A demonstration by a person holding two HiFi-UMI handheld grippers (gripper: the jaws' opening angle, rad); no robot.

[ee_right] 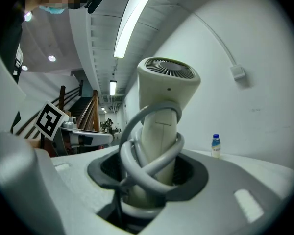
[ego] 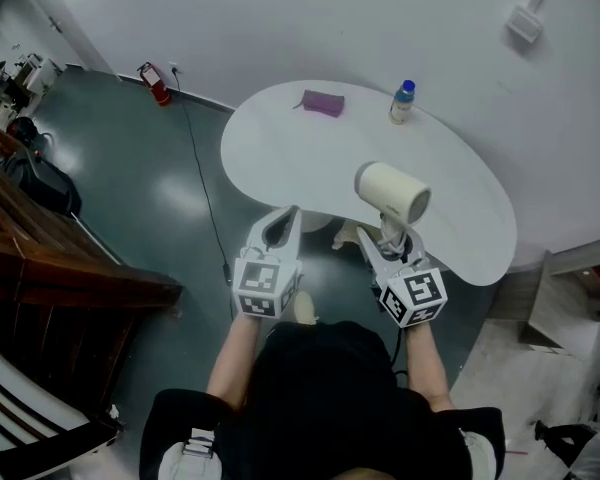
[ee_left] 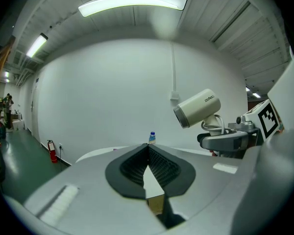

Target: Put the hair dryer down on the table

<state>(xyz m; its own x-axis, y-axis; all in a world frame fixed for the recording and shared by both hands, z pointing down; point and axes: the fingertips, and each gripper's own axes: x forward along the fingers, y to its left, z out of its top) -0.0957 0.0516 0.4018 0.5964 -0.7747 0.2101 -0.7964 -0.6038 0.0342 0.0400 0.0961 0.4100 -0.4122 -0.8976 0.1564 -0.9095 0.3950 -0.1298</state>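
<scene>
White curved bench (ego: pixel 280 158) against a white wall, dark green floor (ego: pixel 130 188) around it. On the bench's far side: one small bottle (ego: pixel 403 102) with a blue cap and one purple block (ego: pixel 323 102), both well apart from the working area.

Item: hair dryer (ego: pixel 392 190), cream, held upright by its handle just above the bench's near edge and not yet resting on the bench. Its grey cord (ee_right: pixel 147 155) is looped loosely around the handle.

Hazards, as judged:
- Cord loops sit inside the grip. On release they could catch on the pads and drag the dryer back up or tip it.
- The barrel is round and top-heavy. Set down this close to the bench's near edge, it could roll or topple off onto the floor.
- Any cord hanging past the bench's near edge would pull the same way.

Right claw (ego: pixel 392 246): spread wide and clamped on the dryer handle, the pads pressing on handle and cord loops together.

Left claw (ego: pixel 280 230): clenched with the tips meeting and nothing between them. It is raised beside the right one at the bench's near edge, touching neither bench nor dryer.
</scene>
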